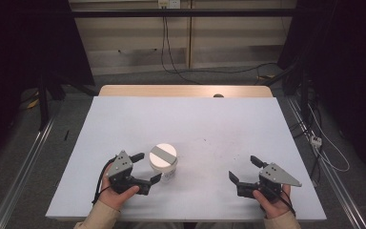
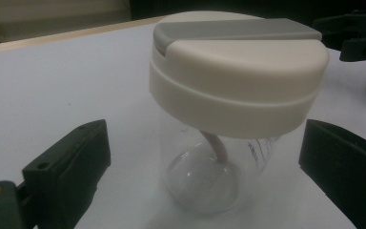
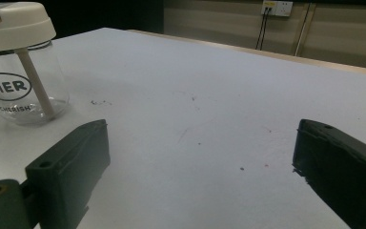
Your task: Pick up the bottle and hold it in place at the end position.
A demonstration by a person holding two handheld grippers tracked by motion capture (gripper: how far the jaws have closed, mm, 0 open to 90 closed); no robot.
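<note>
A clear glass jar (image 1: 164, 168) with a cream lid and a grey strip across the top stands upright on the white table (image 1: 186, 124), left of centre near the front. A pale straw runs down inside it (image 2: 217, 148). My left gripper (image 1: 147, 167) is open, its jaws standing on either side of the jar (image 2: 238, 95) without touching it. My right gripper (image 1: 244, 169) is open over bare table at the front right, well apart from the jar (image 3: 19, 62), which carries a black printed logo.
The white sheet covers a wooden table whose far edge (image 1: 186, 90) shows beyond it. Small dark specks (image 3: 190, 131) mark the surface. Cables (image 1: 324, 148) lie on the floor at the right, metal rails (image 1: 24, 167) run along both sides.
</note>
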